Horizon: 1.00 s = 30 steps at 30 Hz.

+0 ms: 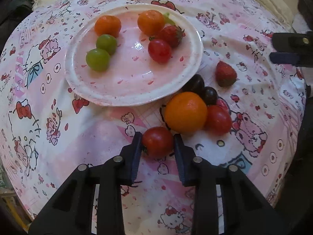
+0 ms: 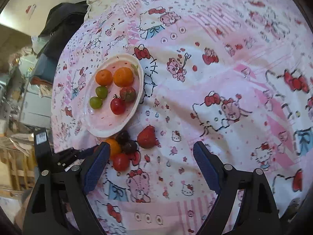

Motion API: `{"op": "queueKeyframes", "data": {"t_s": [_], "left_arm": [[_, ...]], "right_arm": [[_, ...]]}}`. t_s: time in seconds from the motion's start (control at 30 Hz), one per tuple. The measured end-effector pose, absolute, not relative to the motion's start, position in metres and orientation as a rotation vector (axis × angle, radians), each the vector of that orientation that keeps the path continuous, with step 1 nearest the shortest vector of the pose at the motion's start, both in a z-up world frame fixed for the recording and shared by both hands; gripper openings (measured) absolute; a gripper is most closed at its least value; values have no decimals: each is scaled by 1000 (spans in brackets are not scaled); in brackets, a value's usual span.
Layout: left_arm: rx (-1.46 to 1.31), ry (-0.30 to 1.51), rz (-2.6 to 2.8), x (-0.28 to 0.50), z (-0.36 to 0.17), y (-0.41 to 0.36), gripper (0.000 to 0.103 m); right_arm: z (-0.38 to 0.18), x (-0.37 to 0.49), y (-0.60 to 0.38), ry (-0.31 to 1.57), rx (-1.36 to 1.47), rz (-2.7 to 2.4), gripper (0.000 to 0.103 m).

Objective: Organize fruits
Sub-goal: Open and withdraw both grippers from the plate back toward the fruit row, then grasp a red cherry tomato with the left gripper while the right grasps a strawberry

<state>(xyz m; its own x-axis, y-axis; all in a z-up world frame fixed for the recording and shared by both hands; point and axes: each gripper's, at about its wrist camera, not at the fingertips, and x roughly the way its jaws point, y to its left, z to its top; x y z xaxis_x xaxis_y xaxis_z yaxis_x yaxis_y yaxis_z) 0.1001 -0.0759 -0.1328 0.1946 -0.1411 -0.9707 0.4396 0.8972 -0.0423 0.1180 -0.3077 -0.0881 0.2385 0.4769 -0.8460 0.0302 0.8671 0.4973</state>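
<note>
A white plate point(image 1: 195, 62) on the patterned cloth holds two oranges, two green grapes, a strawberry and a cherry tomato. My left gripper point(image 1: 158, 140) is shut on a cherry tomato point(image 1: 158, 142) just off the plate's near right side. Beside it on the cloth lie an orange point(image 1: 185, 112), another tomato point(image 1: 219, 119), two dark grapes point(image 1: 210, 95) and a strawberry point(image 1: 225, 74). My right gripper point(image 2: 151, 146) is open and empty, above the cloth right of the loose fruit; the strawberry point(image 2: 147, 137) lies just beyond its fingertips. The plate point(image 2: 137, 98) shows at left in the right wrist view.
The cloth point(image 1: 58, 137) covers a round table whose edge curves along the left and bottom. Dark bags and cluttered shelves point(image 2: 39, 68) stand beyond the table's left edge. The right gripper's fingers point(image 1: 289, 49) enter the left wrist view at the far right.
</note>
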Motion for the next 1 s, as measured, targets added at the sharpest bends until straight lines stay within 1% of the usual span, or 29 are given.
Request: {"op": "queueKeyframes", "data": {"t_s": [0.07, 0.13, 0.17, 0.23, 0.27, 0.3, 0.4, 0.5, 0.53, 0.6, 0.63, 0.67, 0.7, 0.73, 0.77, 0.83, 1.0], "left_arm": [[238, 1316, -409, 98, -126, -71, 26], [202, 1316, -393, 94, -116, -64, 21], [181, 1314, -377, 93, -111, -61, 8], [139, 1316, -336, 92, -102, -50, 6], [114, 1311, -316, 91, -98, -45, 6], [88, 1307, -306, 90, -93, -40, 6], [86, 1299, -296, 90, -95, -35, 6], [73, 1332, -288, 88, -102, -31, 7], [75, 1351, -295, 86, -107, -32, 8], [114, 1360, -294, 84, -111, -38, 19], [142, 1351, -292, 83, -112, -42, 22], [162, 1346, -288, 83, -113, -46, 31], [174, 1342, -287, 83, -114, -48, 40], [178, 1334, -290, 84, -115, -51, 44], [179, 1326, -293, 85, -117, -54, 47], [195, 1320, -301, 89, -123, -60, 47], [237, 1292, -336, 96, -133, -72, 46]], "right_arm": [[-93, 121, -308, 1323, 499, 330, 87], [-98, 124, -304, 1342, 523, 352, 74], [-101, 125, -301, 1353, 529, 360, 71], [-110, 127, -293, 1386, 528, 363, 56], [-114, 128, -290, 1399, 522, 359, 54], [-119, 128, -285, 1414, 510, 351, 52], [-129, 131, -271, 1443, 467, 321, 52], [-135, 135, -260, 1449, 437, 296, 52], [-136, 136, -257, 1447, 425, 291, 52], [-138, 138, -252, 1447, 399, 281, 52], [-140, 140, -249, 1449, 379, 274, 52], [-141, 140, -247, 1450, 360, 269, 52], [-141, 140, -245, 1448, 344, 266, 48], [-141, 140, -241, 1442, 307, 262, 44], [-141, 140, -238, 1438, 279, 258, 41], [-141, 138, -234, 1424, 230, 252, 31], [-139, 135, -239, 1411, 228, 283, 30]]}}
